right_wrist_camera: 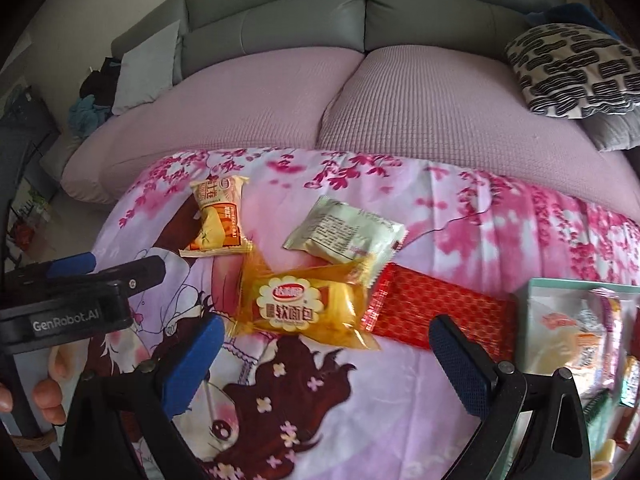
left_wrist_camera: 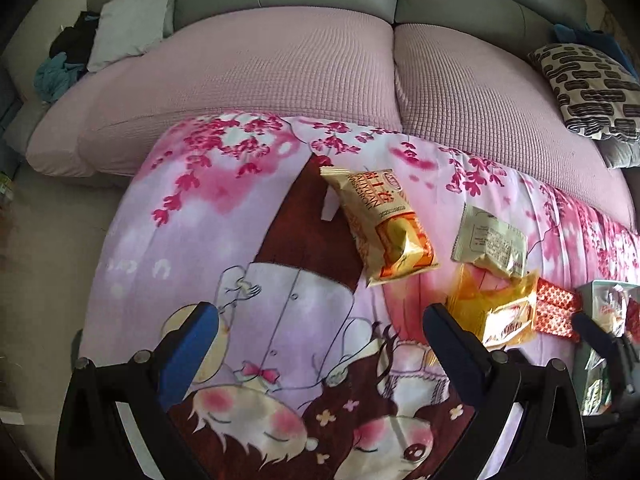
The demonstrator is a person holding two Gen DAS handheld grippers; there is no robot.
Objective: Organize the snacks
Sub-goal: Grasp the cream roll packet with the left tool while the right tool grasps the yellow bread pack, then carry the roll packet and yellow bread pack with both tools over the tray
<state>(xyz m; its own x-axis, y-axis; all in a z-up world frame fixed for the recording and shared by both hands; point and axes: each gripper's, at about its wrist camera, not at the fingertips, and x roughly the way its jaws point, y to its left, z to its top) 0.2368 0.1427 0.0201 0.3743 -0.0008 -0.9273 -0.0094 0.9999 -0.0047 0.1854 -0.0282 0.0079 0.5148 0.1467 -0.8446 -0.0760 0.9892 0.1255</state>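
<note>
The yellow bread packet (right_wrist_camera: 310, 310) lies on the cartoon-print blanket (right_wrist_camera: 320, 420) directly ahead of the right tongs (right_wrist_camera: 326, 354), its long axis crosswise to their spread, empty fingers. The left tongs (left_wrist_camera: 320, 334) (also released, holding nothing) sit farther left, so the right hand looks nearer. The pale box (right_wrist_camera: 536, 320) waits rightward.

A home living room; grey sofa (right_wrist_camera: 360, 20), patterned cushion (right_wrist_camera: 576, 72), cartoon-print cloth (right_wrist_camera: 320, 400).
</note>
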